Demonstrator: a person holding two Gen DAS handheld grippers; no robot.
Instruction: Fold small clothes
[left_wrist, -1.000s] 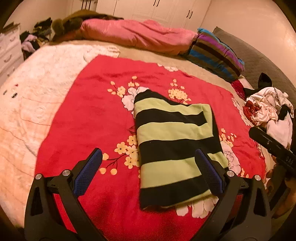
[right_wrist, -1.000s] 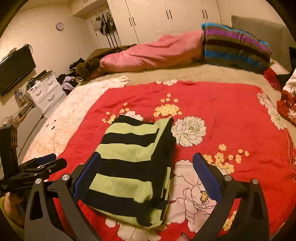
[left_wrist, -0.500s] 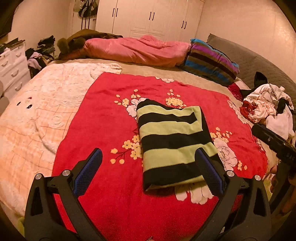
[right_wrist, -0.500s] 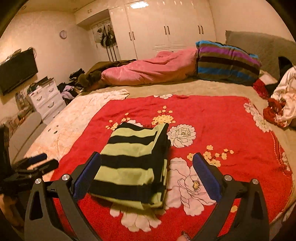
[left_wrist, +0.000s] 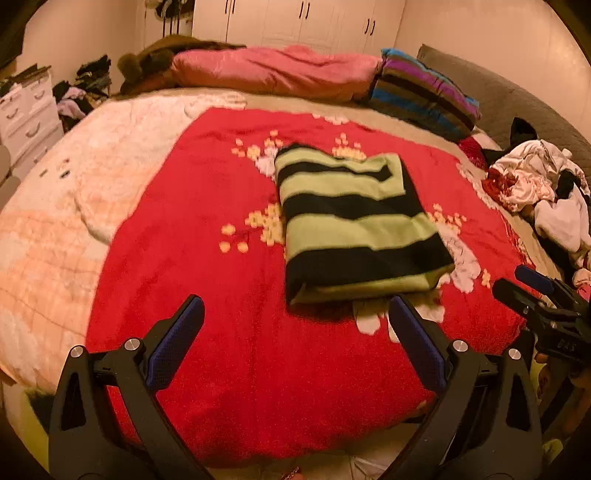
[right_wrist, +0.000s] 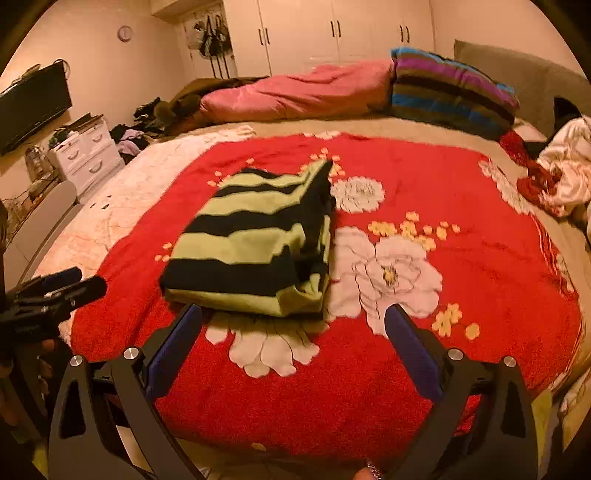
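Bedroom scene, warm yellowish light, white wardrobes (right_wrist: 332, 33) along the back wall and a big bed (left_wrist: 55, 229) filling most of both views. On top of the bed is a red blanket (left_wrist: 229, 369) with white and yellow flowers, and right in the middle of it sits the sweater (left_wrist: 351, 225), green and black stripes, folded into a neat rectangle. Nothing is touching it.

Left hand-held gripper (left_wrist: 295, 325) hangs over the near edge of the blanket, jaws spread wide with nothing between them, just short of the sweater's near edge. Right hand-held gripper (right_wrist: 293, 332) is the same deal: spread wide, empty, with its left finger tip right at the sweater's near corner in the right wrist view, though I can't tell if it actually touches. Each one shows up at the edge of the other's camera.

Not much in the way of containers: a white dresser (right_wrist: 86, 151) at the left with its drawers closed, clutter on top too blurry to name. At the head of the bed there's a pink duvet (left_wrist: 273, 72) bunched up beside a striped pillow (left_wrist: 421, 92), and a loose clothes pile (left_wrist: 539, 192) lies on the right side of the bed, well apart from the sweater.
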